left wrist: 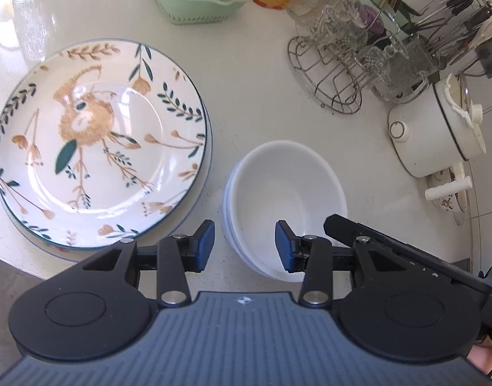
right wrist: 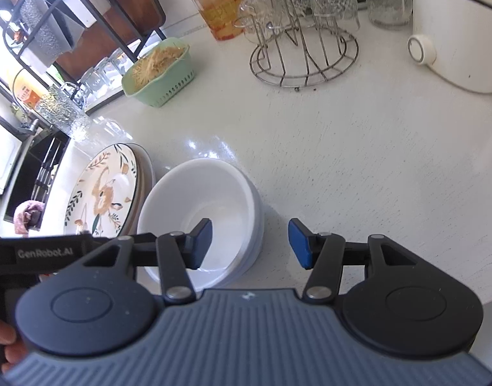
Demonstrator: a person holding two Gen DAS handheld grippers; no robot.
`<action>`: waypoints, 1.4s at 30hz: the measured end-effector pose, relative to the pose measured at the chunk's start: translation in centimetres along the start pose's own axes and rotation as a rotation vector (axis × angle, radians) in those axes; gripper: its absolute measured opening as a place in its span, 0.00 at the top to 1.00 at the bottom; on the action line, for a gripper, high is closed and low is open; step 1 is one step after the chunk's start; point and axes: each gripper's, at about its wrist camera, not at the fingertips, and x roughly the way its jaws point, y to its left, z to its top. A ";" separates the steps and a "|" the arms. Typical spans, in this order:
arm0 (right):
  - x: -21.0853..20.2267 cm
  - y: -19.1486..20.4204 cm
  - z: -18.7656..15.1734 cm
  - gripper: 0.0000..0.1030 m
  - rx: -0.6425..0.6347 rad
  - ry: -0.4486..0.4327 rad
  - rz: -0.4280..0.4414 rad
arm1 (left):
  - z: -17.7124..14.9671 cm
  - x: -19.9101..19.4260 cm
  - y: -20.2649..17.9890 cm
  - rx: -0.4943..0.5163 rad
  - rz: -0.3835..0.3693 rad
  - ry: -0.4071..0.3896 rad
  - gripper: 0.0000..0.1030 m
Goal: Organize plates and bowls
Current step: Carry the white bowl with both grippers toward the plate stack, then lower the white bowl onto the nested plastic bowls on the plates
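Two stacks sit side by side on the pale desk (left wrist: 262, 74). On the left lies a stack of flower-patterned plates (left wrist: 101, 141), the top one painted with orange blooms and dark green leaves; the rim of another plate shows beneath it. Just right of the plates stands a stack of white bowls (left wrist: 287, 189), nested one in another and apart from the plates by a narrow strip of desk.

The left gripper (left wrist: 244, 246) hangs over the near left rim of the bowl stack with its blue-padded fingers (left wrist: 205, 244) spread apart: one finger stands outside the stack over the desk, the other over the hollow of the top bowl. The pads press on nothing. The right gripper (right wrist: 250, 244) reaches the same stack from the other side, its fingers (right wrist: 299, 244) likewise parted, one over the inside of the top bowl and one out over bare desk to the right. It grips nothing either.

At the far side of the desk stand a green basket (left wrist: 197, 3), a wire rack (left wrist: 326, 77) of glass cups and, to the right, a cream pot (left wrist: 435, 125). Part of a hand (right wrist: 4, 341) shows at the near left edge of the right wrist view.
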 end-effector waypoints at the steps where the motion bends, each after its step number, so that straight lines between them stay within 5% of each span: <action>1: 0.2 -0.1 0.0 0.51 0.003 0.004 0.011 | -0.1 0.4 -0.1 0.000 -0.002 0.007 0.54; 10: 2.3 -0.7 0.0 0.68 0.017 0.061 0.023 | -0.7 2.8 -0.1 -0.010 -0.001 0.031 0.56; 24: 3.5 -1.5 0.7 0.82 0.107 0.077 0.038 | -0.3 3.3 0.4 -0.036 -0.030 0.003 0.61; 42: -0.6 -0.3 0.8 0.83 0.157 0.004 0.037 | 1.4 -1.1 -1.2 -0.013 -0.056 -0.022 0.61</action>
